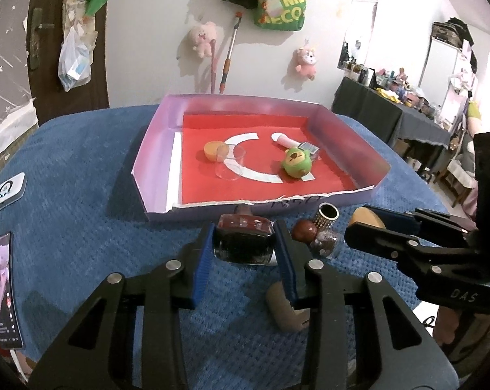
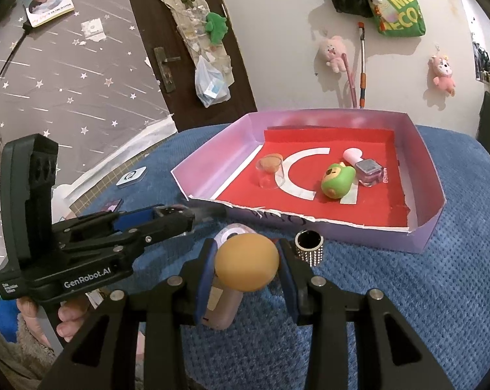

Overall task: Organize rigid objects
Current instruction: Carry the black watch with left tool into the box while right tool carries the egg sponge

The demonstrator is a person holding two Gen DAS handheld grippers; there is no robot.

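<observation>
1. Left gripper (image 1: 243,253) had its blue fingers (image 1: 202,266) clamped on the dark square bottle (image 1: 243,243), low over the tabletop (image 1: 82,195). Judgement: lift straight, keep it level, clear the box's torn near wall.
2. Right gripper (image 2: 246,269) gripped the tan round-capped bottle (image 2: 246,268), fingers closed on the cap; body hung beneath.
3. Both grippers pitched downward toward the box; a hand (image 2: 66,321) showed under the left one.
4. Studded ring (image 2: 309,247) stood just beside the right gripper.
5. Lilac box (image 1: 153,169) beyond held a green toy (image 1: 296,162) and clear cup (image 1: 230,165).
</observation>
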